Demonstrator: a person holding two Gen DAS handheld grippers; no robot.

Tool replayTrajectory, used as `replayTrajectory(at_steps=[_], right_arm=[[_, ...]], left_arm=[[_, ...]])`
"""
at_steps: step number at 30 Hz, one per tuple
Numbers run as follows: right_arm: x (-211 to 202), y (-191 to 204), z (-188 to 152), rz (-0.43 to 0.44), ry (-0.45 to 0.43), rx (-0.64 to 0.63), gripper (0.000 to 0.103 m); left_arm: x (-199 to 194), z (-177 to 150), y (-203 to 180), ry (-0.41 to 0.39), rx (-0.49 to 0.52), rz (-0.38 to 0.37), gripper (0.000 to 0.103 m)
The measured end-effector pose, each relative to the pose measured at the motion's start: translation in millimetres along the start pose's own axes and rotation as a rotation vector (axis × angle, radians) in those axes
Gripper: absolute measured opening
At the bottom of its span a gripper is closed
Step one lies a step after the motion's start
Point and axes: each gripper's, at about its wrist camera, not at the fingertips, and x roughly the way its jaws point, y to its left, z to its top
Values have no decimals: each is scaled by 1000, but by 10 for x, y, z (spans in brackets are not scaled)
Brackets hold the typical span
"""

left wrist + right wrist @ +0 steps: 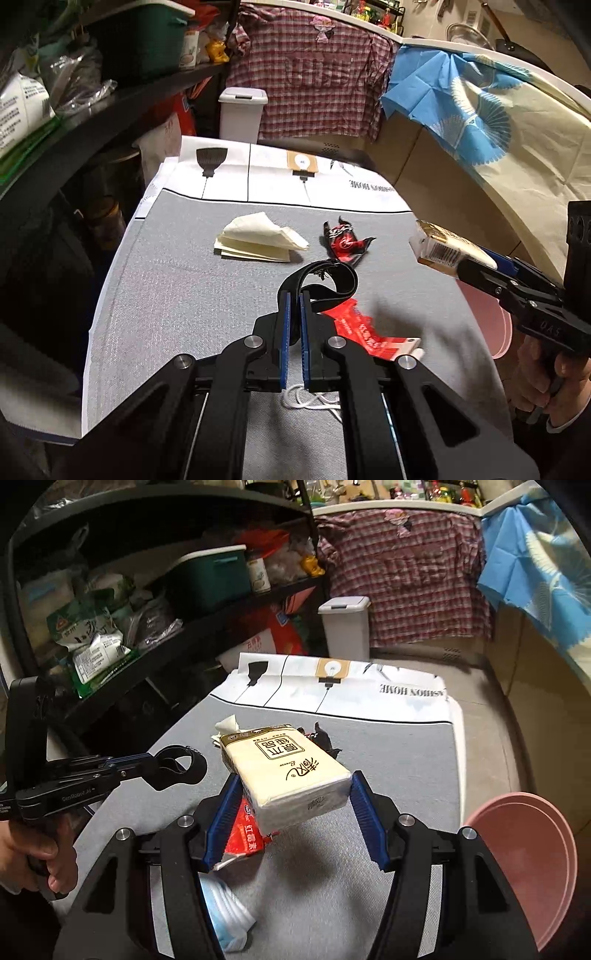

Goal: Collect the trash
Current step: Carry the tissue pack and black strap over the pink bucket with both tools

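Observation:
My left gripper (294,295) is shut on a black strap loop (325,282) held above the grey table (166,295); it also shows in the right wrist view (147,766). My right gripper (291,781) is shut on a cream tissue pack (286,771), lifted over the table; the pack shows at the right in the left wrist view (443,245). On the table lie folded cream napkins (260,240), a crumpled red-black wrapper (345,242), a flat red packet (365,332) and a blue-white face mask (225,912).
A pink basin (535,867) sits beside the table at the right. A white lidded bin (242,114) stands beyond the table's far end. Black shelves (74,122) packed with bags and a green box run along the left. Draped cloths hang at the back and right.

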Motion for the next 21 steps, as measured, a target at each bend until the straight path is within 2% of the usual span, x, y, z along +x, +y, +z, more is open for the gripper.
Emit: replayTrajectory(at_steps=[8, 21], right_arm=[[-429, 17, 20, -61, -67, 18, 60], [-1002, -96, -15, -154, -127, 18, 60]], left_arm=[[-232, -7, -109, -41, 8, -18, 5], [-400, -48, -235, -66, 24, -33, 5]])
